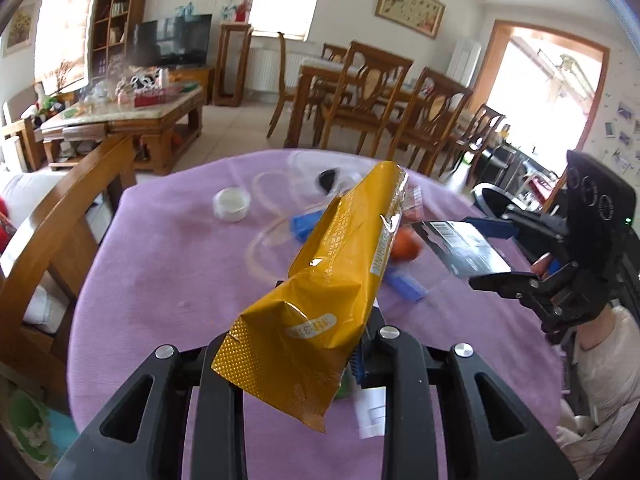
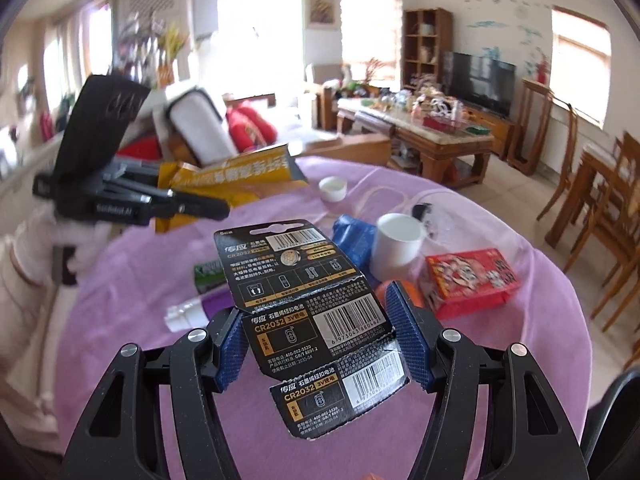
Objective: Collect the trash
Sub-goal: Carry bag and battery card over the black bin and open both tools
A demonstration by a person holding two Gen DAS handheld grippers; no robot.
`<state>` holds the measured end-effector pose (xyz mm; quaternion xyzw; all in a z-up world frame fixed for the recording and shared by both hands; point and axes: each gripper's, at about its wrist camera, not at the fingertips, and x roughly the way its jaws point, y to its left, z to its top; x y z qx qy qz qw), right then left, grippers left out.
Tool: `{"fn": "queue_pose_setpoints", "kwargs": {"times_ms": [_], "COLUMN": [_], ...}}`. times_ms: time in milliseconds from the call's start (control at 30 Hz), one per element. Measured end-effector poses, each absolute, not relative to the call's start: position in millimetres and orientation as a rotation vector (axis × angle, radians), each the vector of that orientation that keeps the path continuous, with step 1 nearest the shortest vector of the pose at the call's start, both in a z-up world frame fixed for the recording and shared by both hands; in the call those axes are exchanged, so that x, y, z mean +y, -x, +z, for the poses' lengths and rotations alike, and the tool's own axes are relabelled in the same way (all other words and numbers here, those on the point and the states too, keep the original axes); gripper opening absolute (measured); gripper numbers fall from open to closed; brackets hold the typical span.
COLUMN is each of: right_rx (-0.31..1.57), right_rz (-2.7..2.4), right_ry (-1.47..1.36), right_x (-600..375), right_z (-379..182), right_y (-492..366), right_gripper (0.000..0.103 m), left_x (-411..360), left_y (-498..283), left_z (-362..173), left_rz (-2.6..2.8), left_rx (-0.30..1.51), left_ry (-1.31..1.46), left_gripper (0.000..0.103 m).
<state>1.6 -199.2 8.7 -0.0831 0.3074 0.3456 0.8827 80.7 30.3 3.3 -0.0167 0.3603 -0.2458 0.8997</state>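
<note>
I'm holding the yellow wrapper (image 1: 320, 292) clamped in my left gripper (image 1: 320, 364), lifted clear above the near edge of the table (image 1: 160, 272), ready for binning. My right gripper (image 2: 316, 344) is pinching the black battery card (image 2: 308, 304) edgewise, also raised. Still lying mid-table, likely next: white cup (image 2: 398, 246), red box (image 2: 472, 280), blue wrapper (image 2: 354, 240).
</note>
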Motion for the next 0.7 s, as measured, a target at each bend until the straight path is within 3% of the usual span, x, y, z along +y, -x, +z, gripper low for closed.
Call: {"fn": "queue_pose_setpoints", "kwargs": {"times_ms": [400,700], "right_rx": [0.502,0.436], "right_rz": [0.482,0.274], "right_ry": [-0.234,-0.490], "right_x": [-376,-537], "right_z": [52,38], "right_y": [24,48], "right_gripper": [0.064,0.064], "left_x": [-106,-257], "left_y": [-87,-100], "left_z": [39,21], "left_rz": [-0.676,-0.818], "left_rx": [0.641,0.691], "left_ry": [0.084,0.050], "left_gripper": [0.027,0.027]}}
